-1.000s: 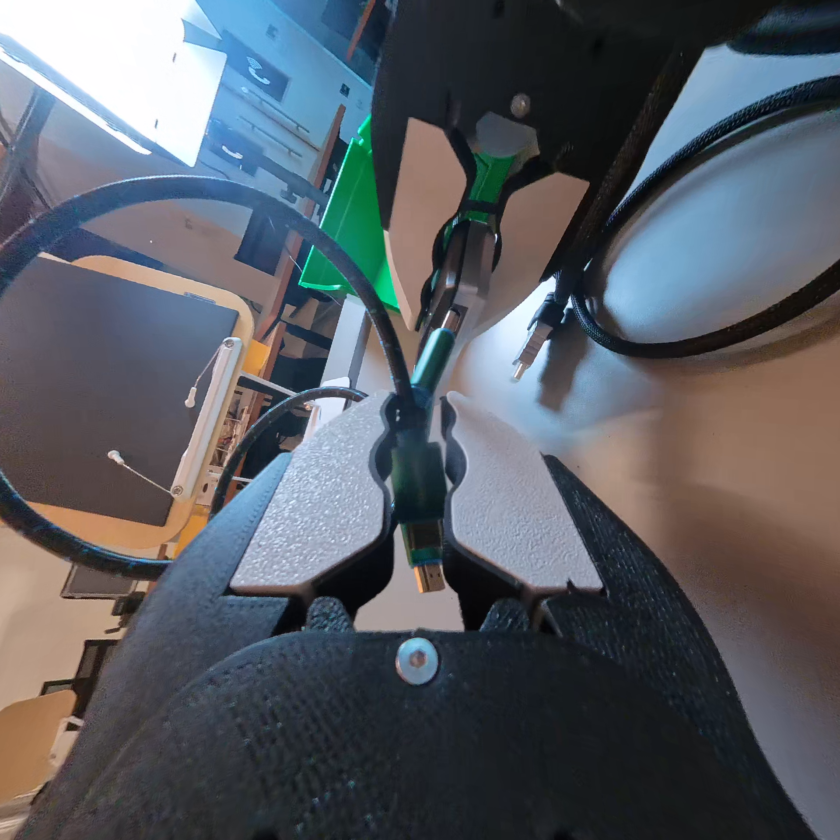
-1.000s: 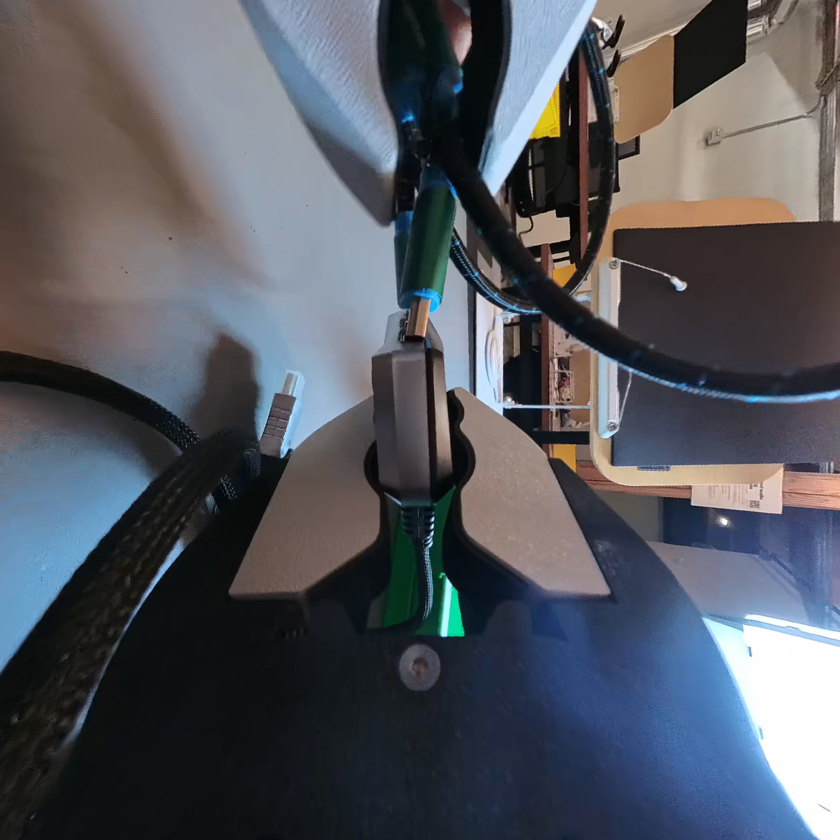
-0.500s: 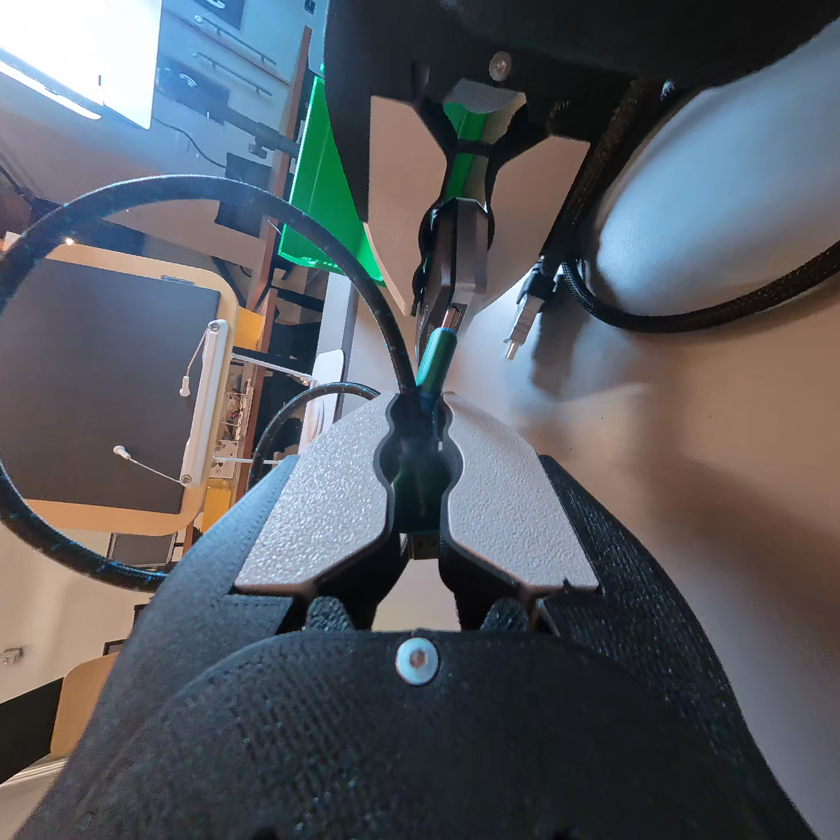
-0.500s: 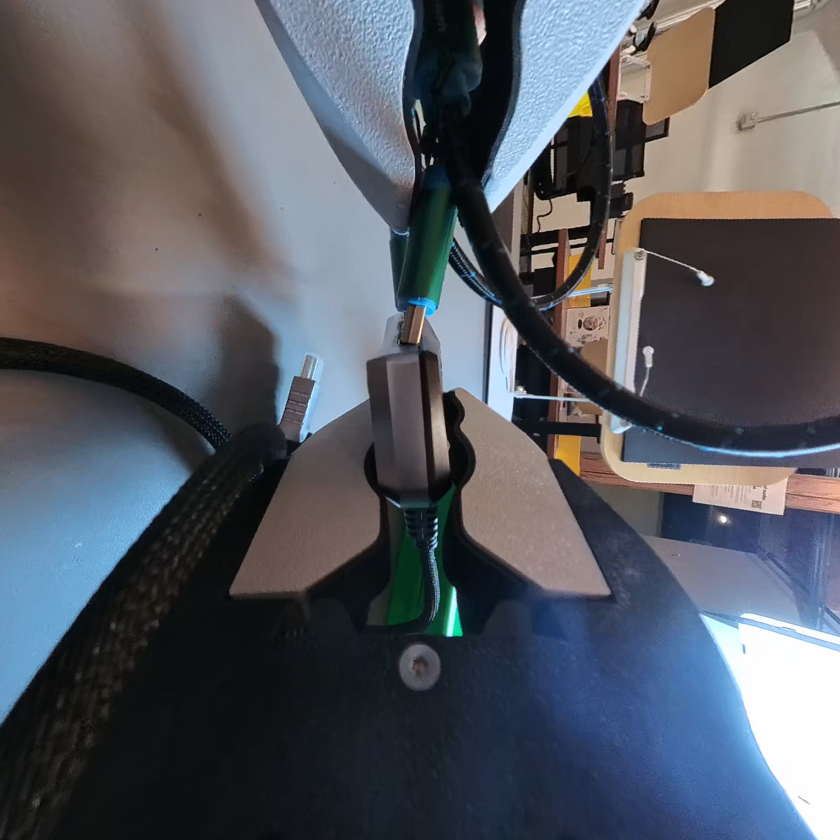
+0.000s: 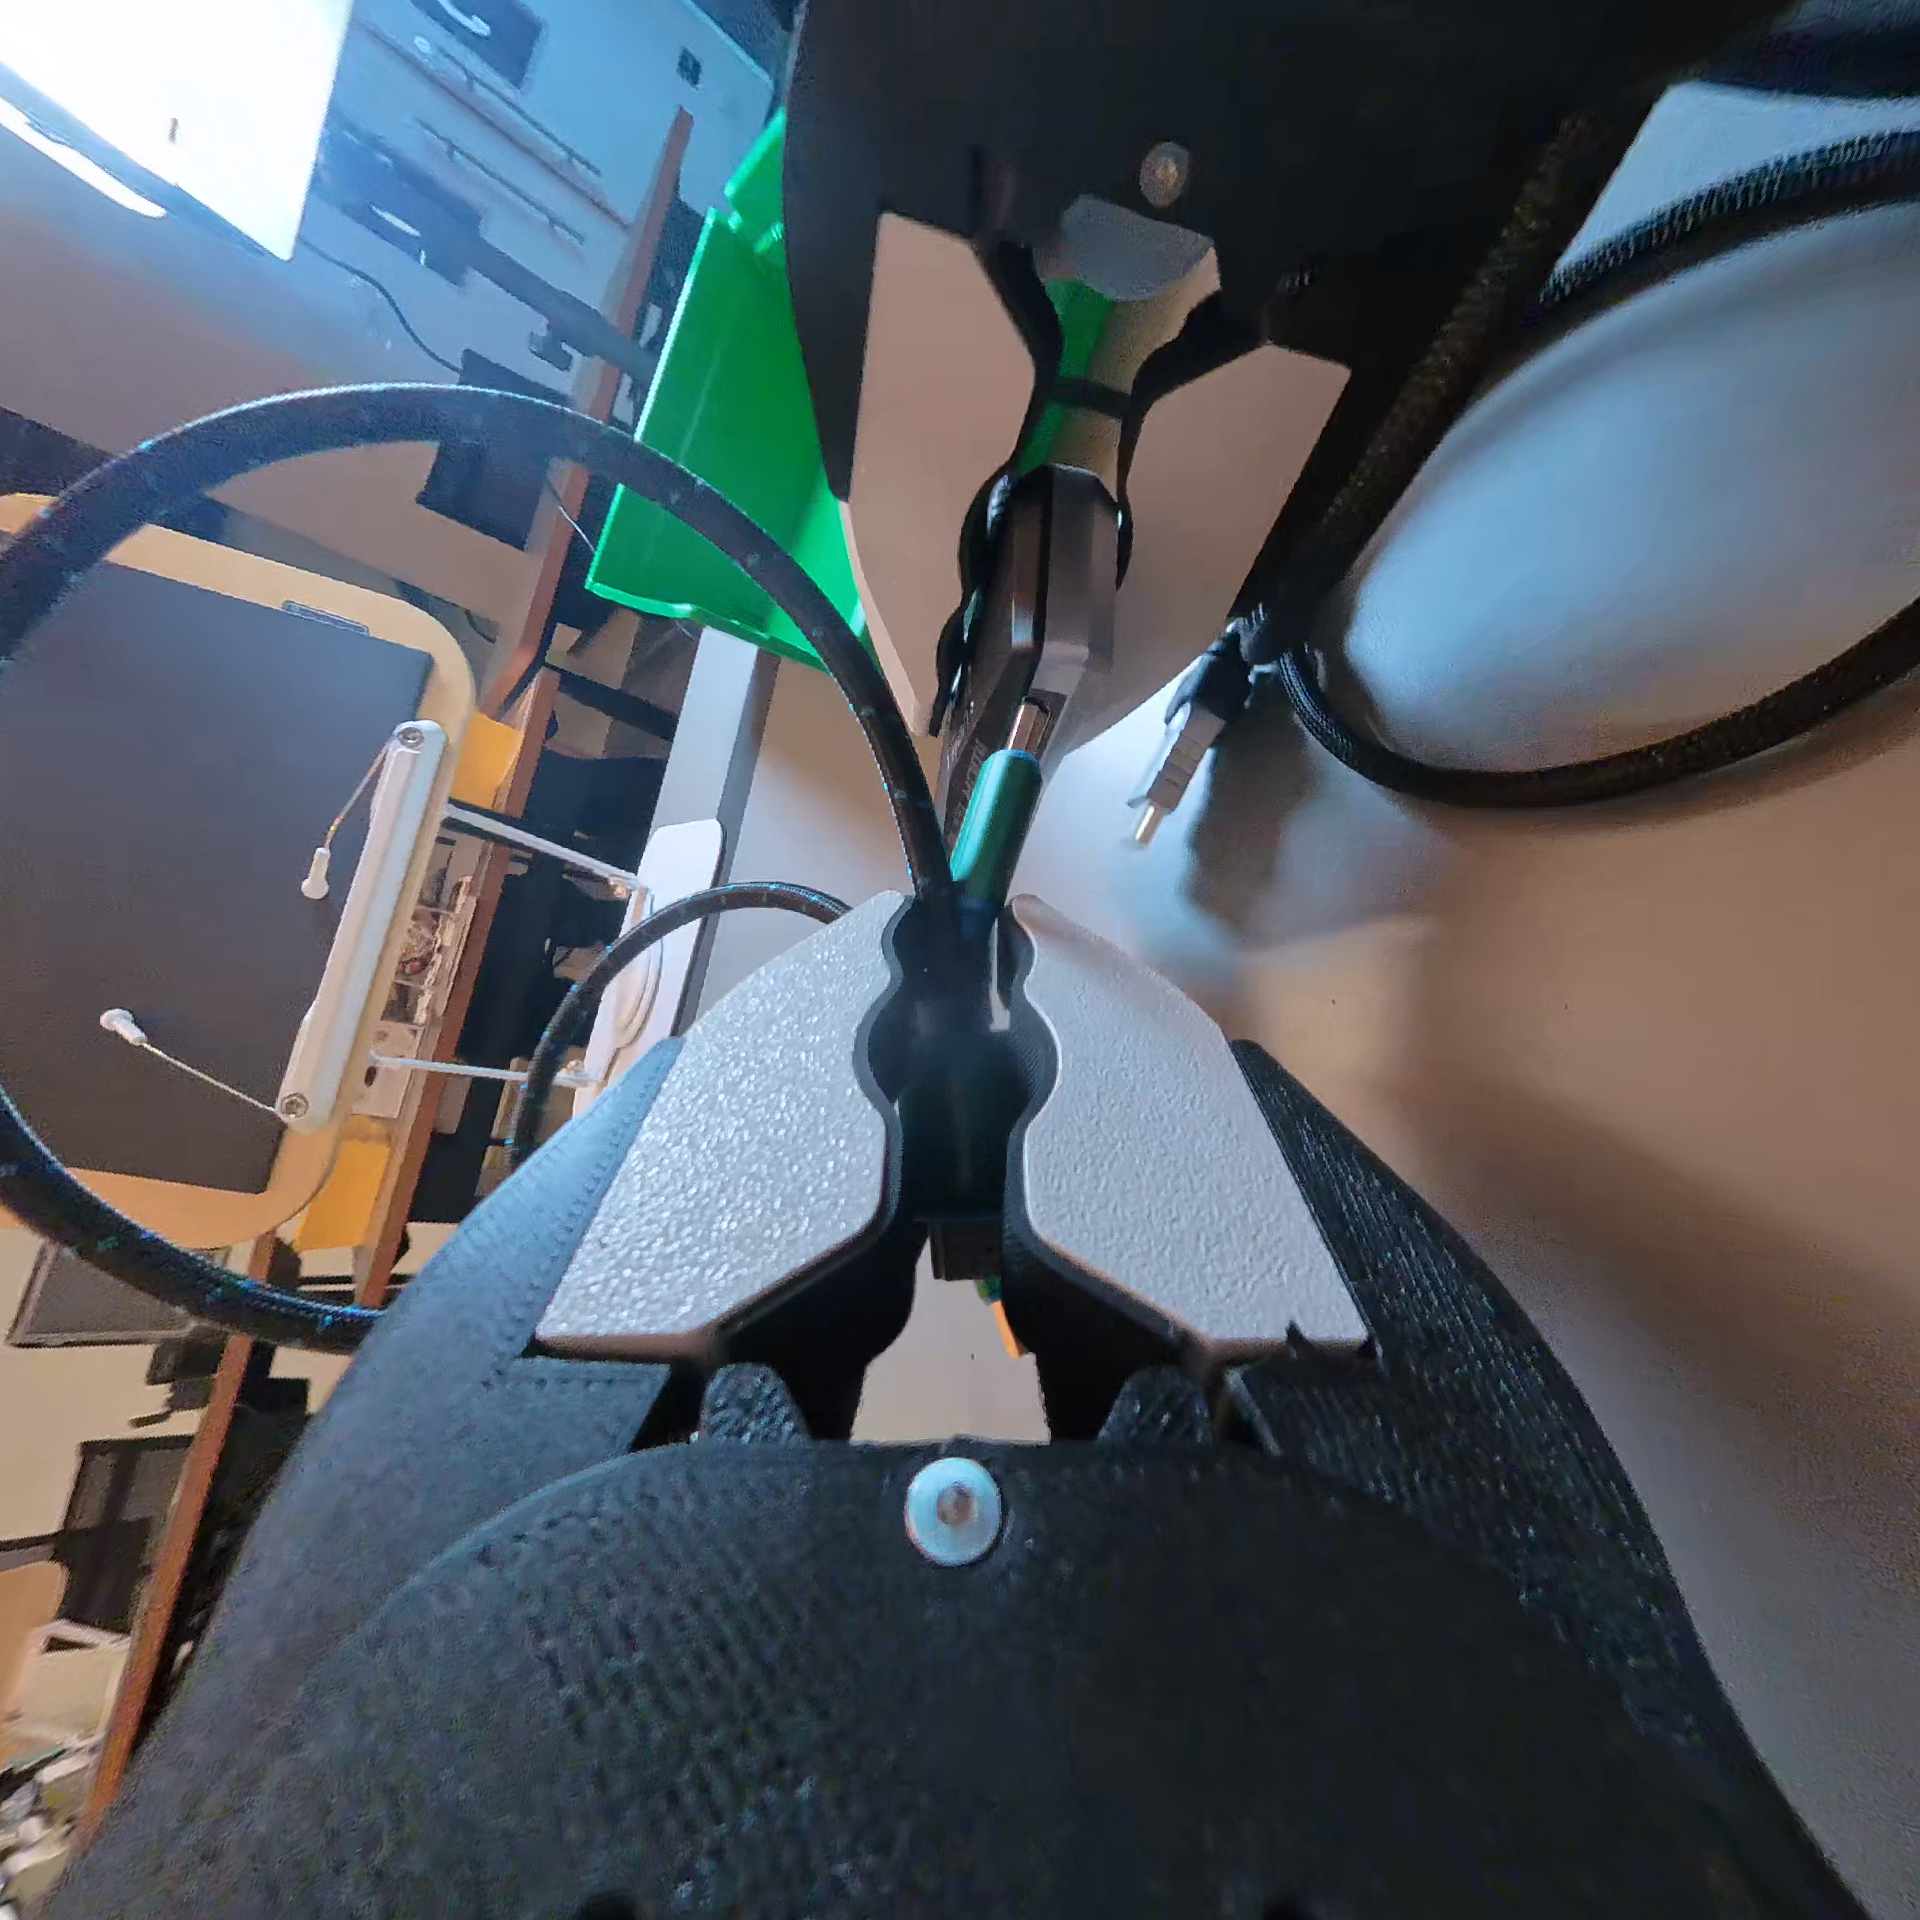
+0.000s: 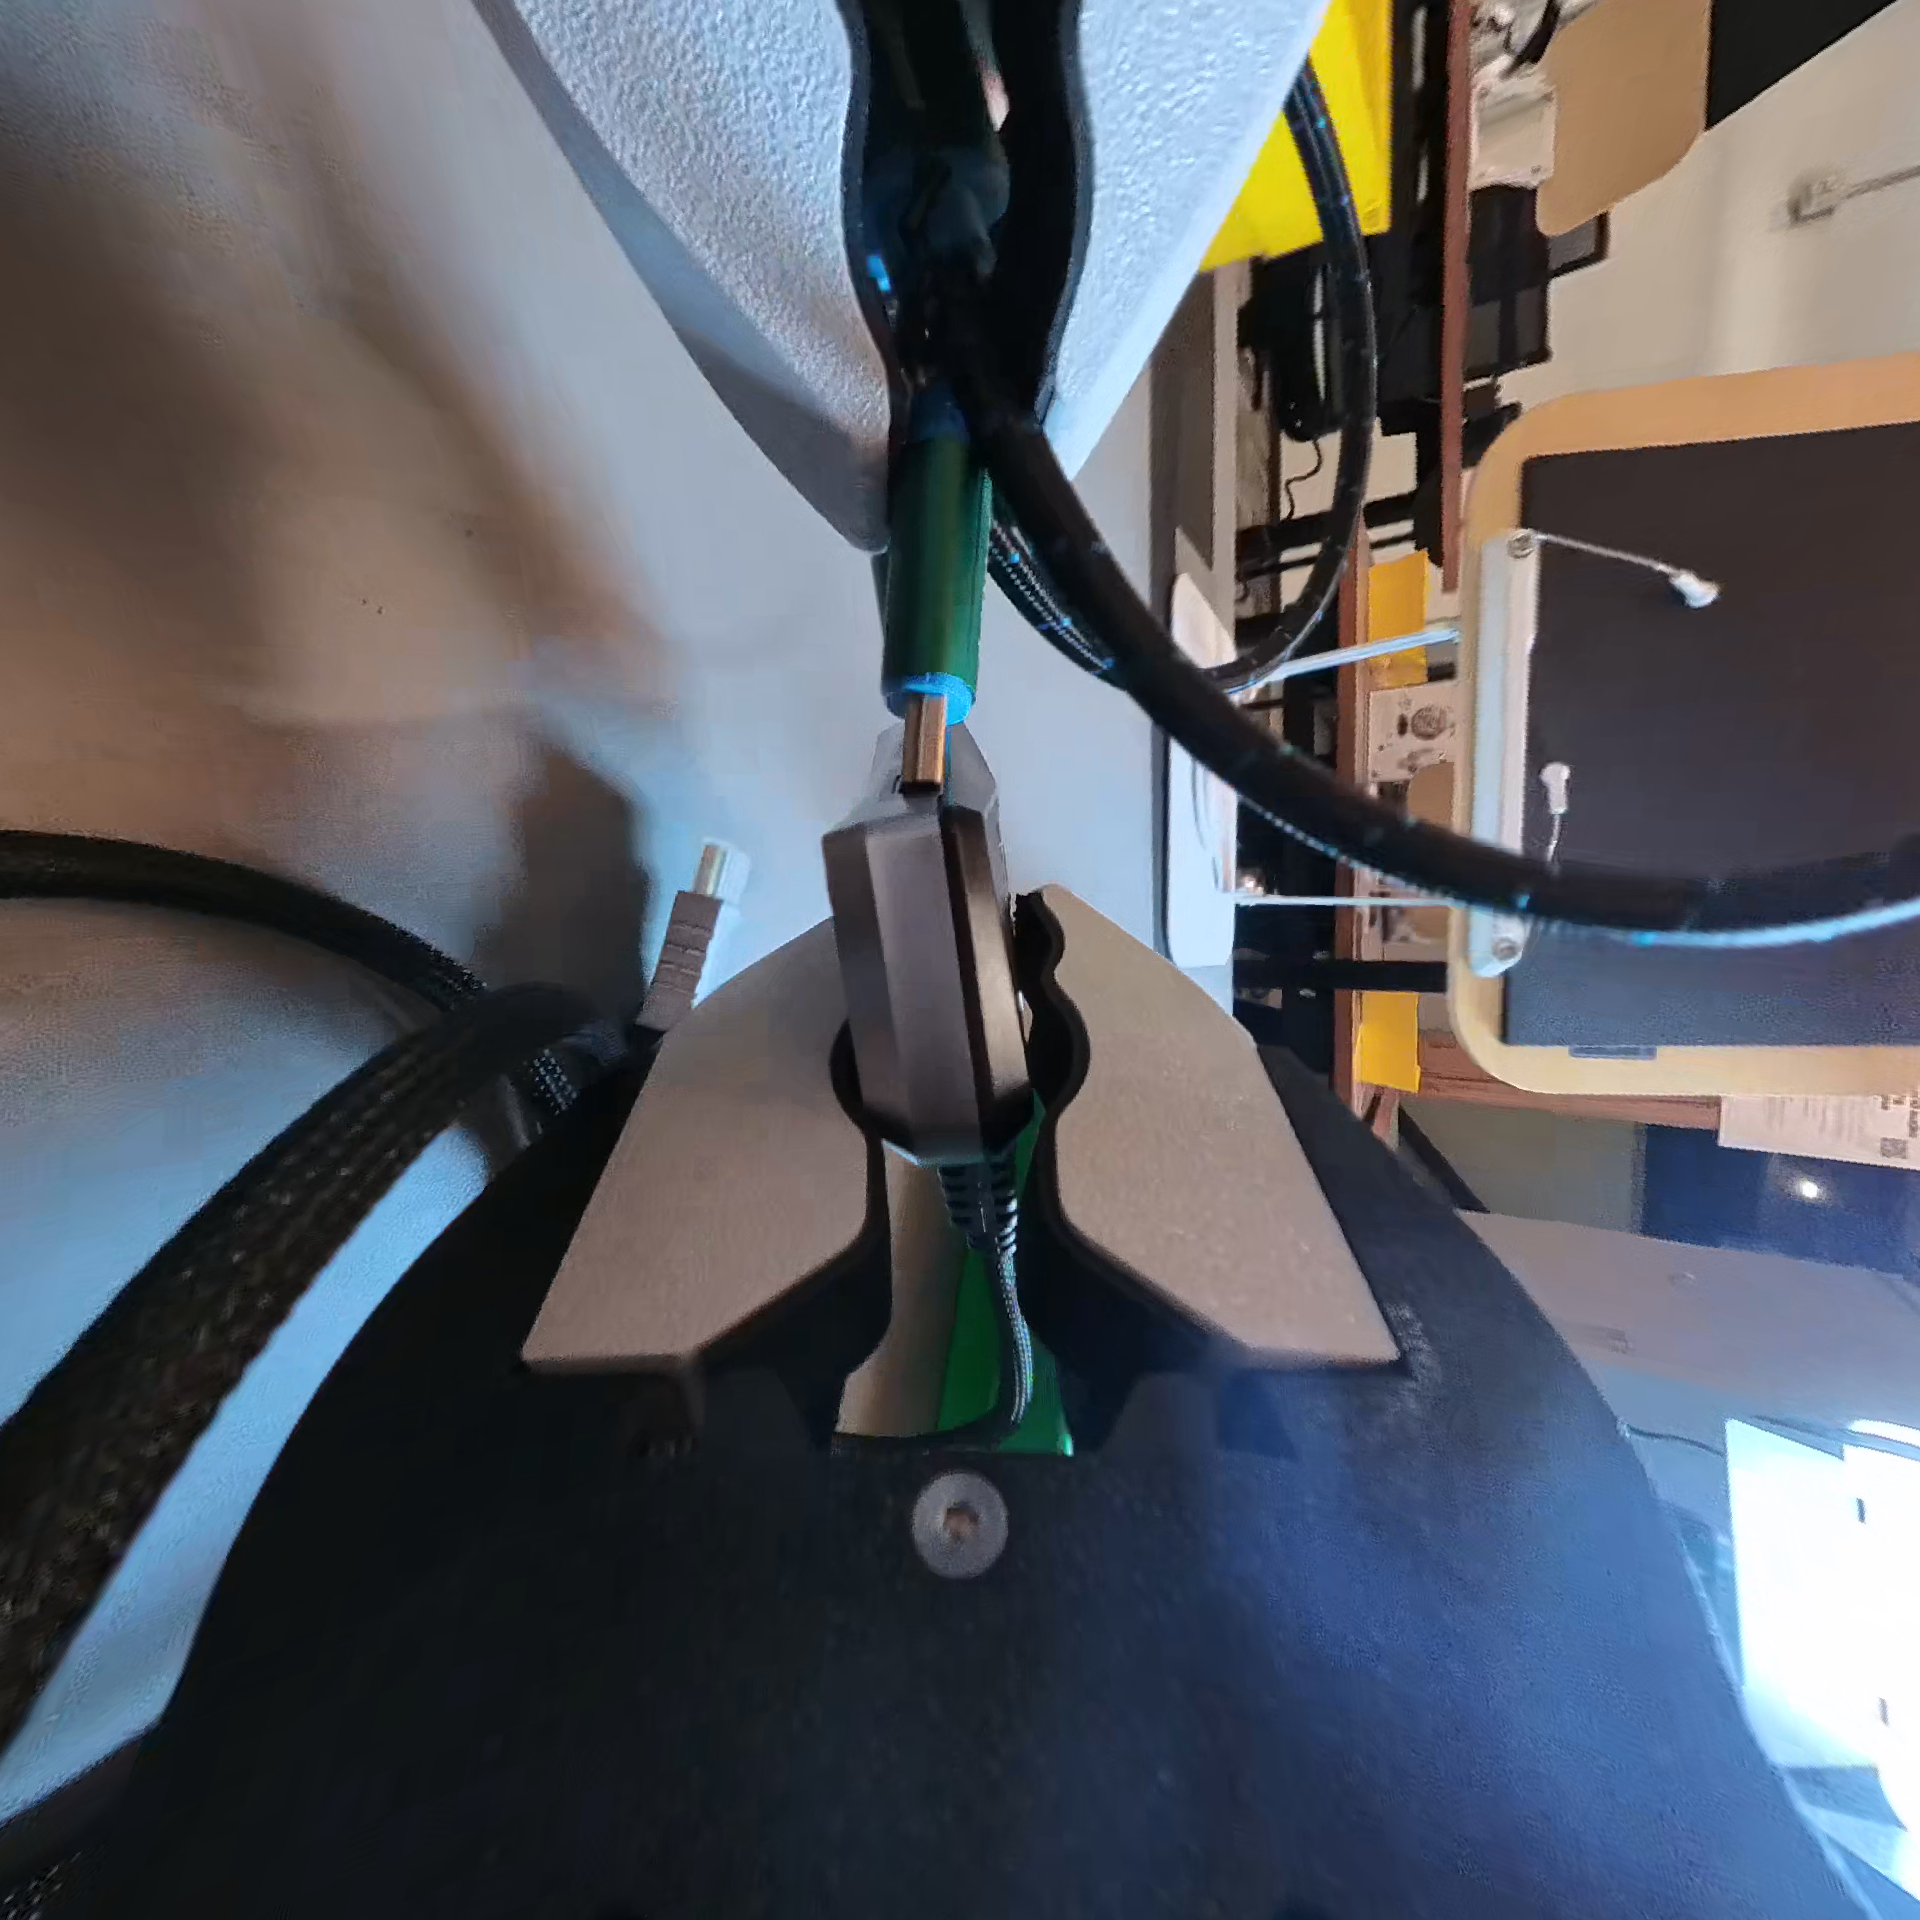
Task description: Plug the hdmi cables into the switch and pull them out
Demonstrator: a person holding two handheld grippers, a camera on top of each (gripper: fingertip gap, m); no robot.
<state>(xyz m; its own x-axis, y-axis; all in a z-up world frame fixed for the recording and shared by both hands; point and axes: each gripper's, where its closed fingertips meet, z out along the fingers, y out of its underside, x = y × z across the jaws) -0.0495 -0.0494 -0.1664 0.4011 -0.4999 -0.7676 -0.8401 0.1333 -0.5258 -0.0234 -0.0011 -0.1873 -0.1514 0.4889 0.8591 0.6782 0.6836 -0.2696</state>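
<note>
My left gripper (image 5: 956, 906) is shut on a green HDMI plug (image 5: 995, 821) whose black braided cable (image 5: 436, 410) loops off to the left. A second connector end (image 5: 966, 1257) pokes out behind its pads. My right gripper (image 6: 935, 914) is shut on a dark grey switch (image 6: 920, 966), which sits tilted in the jaws. In the right wrist view the green plug (image 6: 935, 561) points at the switch, and its metal tip (image 6: 923, 743) meets the port with most of the metal showing. The left wrist view shows the switch (image 5: 1055, 613) facing me.
A loose HDMI plug (image 5: 1174, 769) (image 6: 691, 935) on a thick black braided cable (image 6: 208, 1247) lies on the pale table (image 5: 1558, 1039) beside the switch. A green bin (image 5: 727, 468), a tan-rimmed black panel (image 5: 187, 883) and a yellow bin (image 6: 1320, 135) stand beyond the table edge. The grippers' ends are close to 6 cm from one another.
The switch has tilted in my right gripper. Less of the rear connector end shows behind my left pads than a second ago. Both grippers stay shut, tip to tip.
</note>
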